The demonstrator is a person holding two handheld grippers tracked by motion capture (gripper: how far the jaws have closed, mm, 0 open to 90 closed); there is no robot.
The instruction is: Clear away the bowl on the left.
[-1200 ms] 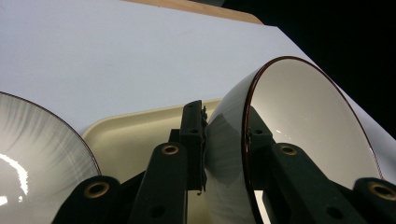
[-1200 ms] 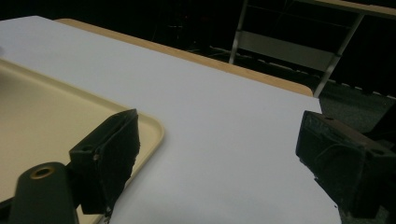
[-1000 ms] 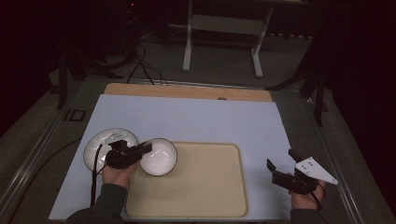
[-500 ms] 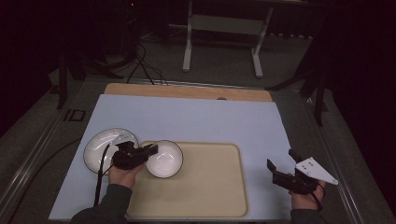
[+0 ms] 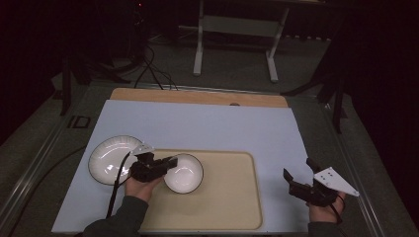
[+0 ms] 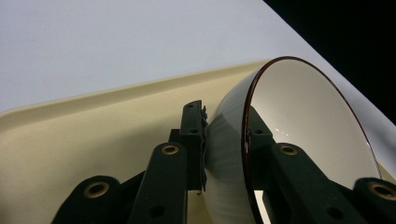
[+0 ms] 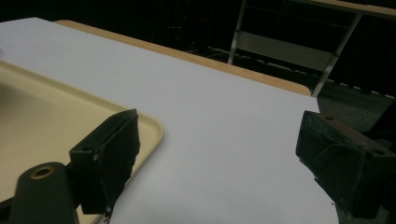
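Observation:
A white bowl point(image 5: 184, 173) with a dark rim sits over the left part of the beige tray point(image 5: 232, 197). My left gripper point(image 5: 168, 164) is shut on the bowl's near rim. In the left gripper view the rim of the bowl point(image 6: 299, 126) is pinched between the two black jaws, above the tray point(image 6: 93, 126). A white plate point(image 5: 109, 158) lies on the table just left of the tray. My right gripper point(image 5: 299, 180) stands open at the table's right front, with nothing between its fingers point(image 7: 109, 154), beside the tray's corner point(image 7: 149, 128).
A pale blue mat point(image 5: 207, 128) covers the table, with a wooden strip point(image 5: 197, 96) along the far edge. A metal stand point(image 5: 237, 29) stands on the floor beyond. A cable point(image 5: 116, 182) trails from the left gripper.
My left gripper has carried the bowl to the right, further over the tray, uncovering more of the plate. The right gripper has stayed where it was.

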